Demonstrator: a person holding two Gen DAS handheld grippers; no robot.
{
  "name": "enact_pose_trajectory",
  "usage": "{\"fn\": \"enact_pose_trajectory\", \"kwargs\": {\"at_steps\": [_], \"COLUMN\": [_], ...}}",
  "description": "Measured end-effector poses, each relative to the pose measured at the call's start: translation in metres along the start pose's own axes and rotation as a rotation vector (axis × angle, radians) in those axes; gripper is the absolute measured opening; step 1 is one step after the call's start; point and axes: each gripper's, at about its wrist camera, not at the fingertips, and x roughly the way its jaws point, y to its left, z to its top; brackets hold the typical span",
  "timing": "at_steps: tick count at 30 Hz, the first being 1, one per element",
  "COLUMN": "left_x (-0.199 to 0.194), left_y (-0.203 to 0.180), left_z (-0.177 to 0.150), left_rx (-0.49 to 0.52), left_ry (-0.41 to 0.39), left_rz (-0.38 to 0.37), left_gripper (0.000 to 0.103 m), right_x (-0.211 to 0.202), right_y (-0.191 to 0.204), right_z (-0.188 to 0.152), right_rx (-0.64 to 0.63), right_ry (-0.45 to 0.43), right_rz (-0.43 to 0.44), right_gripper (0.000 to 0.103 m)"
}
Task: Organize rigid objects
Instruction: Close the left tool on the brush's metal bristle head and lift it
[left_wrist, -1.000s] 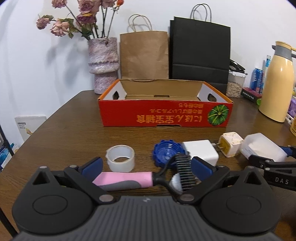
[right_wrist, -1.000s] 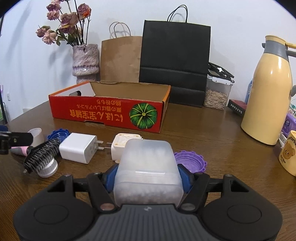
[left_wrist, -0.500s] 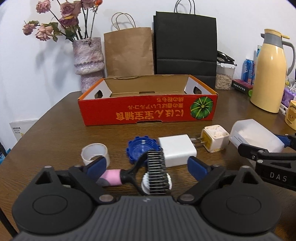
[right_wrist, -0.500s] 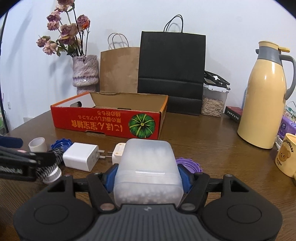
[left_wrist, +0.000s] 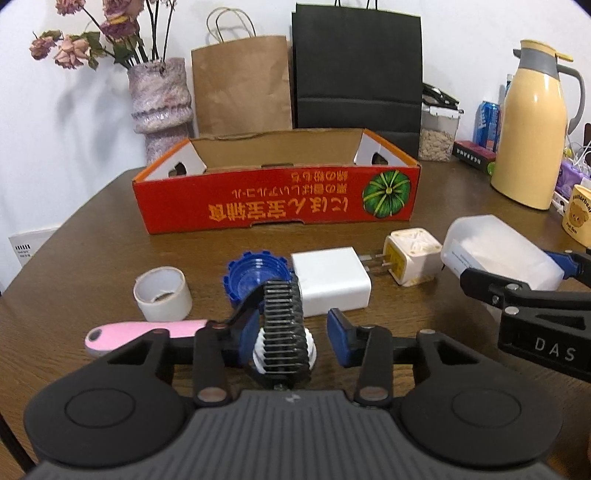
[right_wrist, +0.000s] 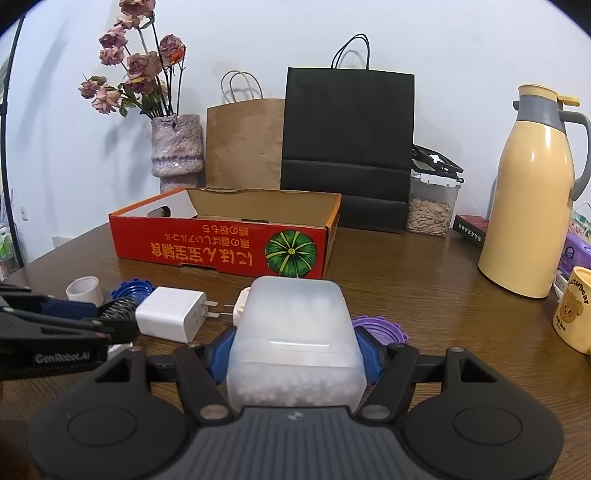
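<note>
My left gripper (left_wrist: 293, 334) is open, its blue pads on either side of the black toothed head of a pink-handled brush (left_wrist: 286, 328); the right pad stands apart from it. The head rests on a white cap (left_wrist: 312, 352). My right gripper (right_wrist: 295, 354) is shut on a frosted white plastic box (right_wrist: 295, 339), also seen in the left wrist view (left_wrist: 498, 251). A white charger (left_wrist: 330, 280), a cream plug adapter (left_wrist: 412, 260), a blue cap (left_wrist: 255, 278) and a tape roll (left_wrist: 162, 293) lie before the open red cardboard box (left_wrist: 277, 199).
A purple cap (right_wrist: 384, 328) lies right of the frosted box. A yellow thermos (right_wrist: 532, 192), a bear mug (right_wrist: 574, 314), a seed jar (right_wrist: 430, 210), paper bags (right_wrist: 347, 147) and a flower vase (right_wrist: 177, 147) stand around the wooden table (right_wrist: 424, 280).
My left gripper has narrowed and shifted right from the pink handle to the brush head. My right gripper has lifted slightly with the frosted box in it.
</note>
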Motion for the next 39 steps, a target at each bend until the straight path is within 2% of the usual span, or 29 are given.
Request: {"fn": "enact_pose_trajectory", "kwargs": {"at_steps": [8, 10, 13, 39], "left_x": [0.002, 0.003, 0.003, -0.011], "left_y": [-0.003, -0.005, -0.003, -0.001], "left_z": [-0.001, 0.0, -0.001, 0.002], "left_rx": [0.001, 0.007, -0.007, 0.022], "left_ry": [0.004, -0.002, -0.007, -0.058], "left_rz": [0.022, 0.038, 0.037, 0.057], "left_gripper": [0.039, 0.029, 0.025, 0.026], "right_x": [-0.001, -0.001, -0.001, -0.004], "right_y": [0.001, 0.002, 0.002, 0.008], "right_z": [0.0, 0.0, 0.0, 0.0], "right_rx": [-0.002, -0.003, -0.002, -0.013], "right_ry": [-0.001, -0.001, 0.0, -0.024], "right_rz": [0.001, 0.002, 0.001, -0.011], "right_gripper": [0.066, 0.066, 0.066, 0.066]}}
